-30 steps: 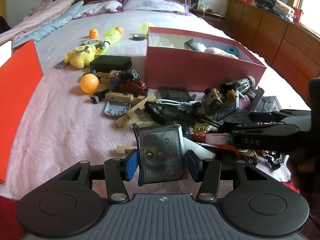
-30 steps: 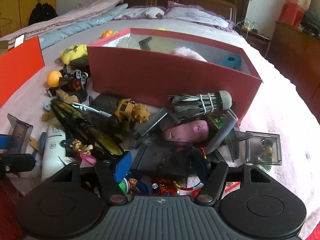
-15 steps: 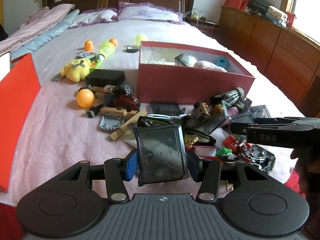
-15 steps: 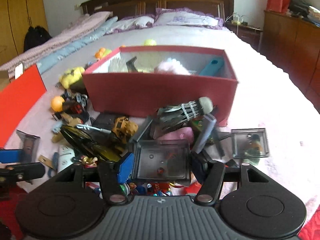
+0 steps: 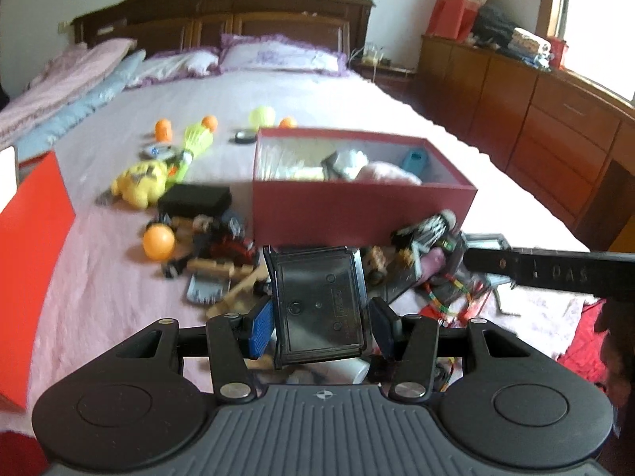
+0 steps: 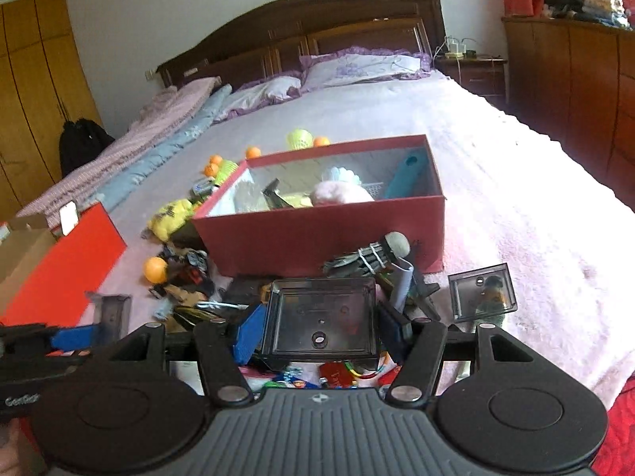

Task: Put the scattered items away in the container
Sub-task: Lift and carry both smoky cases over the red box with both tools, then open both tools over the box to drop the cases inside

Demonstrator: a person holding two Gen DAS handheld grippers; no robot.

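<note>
My left gripper [image 5: 320, 323] is shut on a dark clear plastic case [image 5: 319, 301] and holds it above the pile of small items [image 5: 416, 273]. My right gripper [image 6: 320, 327] is shut on a similar dark clear plastic tray [image 6: 320, 317], also raised over the pile [image 6: 278, 297]. The red box [image 5: 357, 214] stands beyond the pile with several items inside; it also shows in the right wrist view [image 6: 317, 234]. The right gripper's body [image 5: 555, 273] crosses the right side of the left wrist view.
An orange ball [image 5: 158, 241], a yellow plush toy [image 5: 141, 184], a black case [image 5: 194, 198] and a shuttlecock [image 6: 369, 258] lie on the pink bed cover. A red lid [image 5: 27, 261] stands at the left. A clear case with a figure [image 6: 482, 292] lies right.
Both grippers have risen and pulled back from the pile with their plastic cases. The right gripper closed on its tray and lifted it. The box now shows from higher up.
</note>
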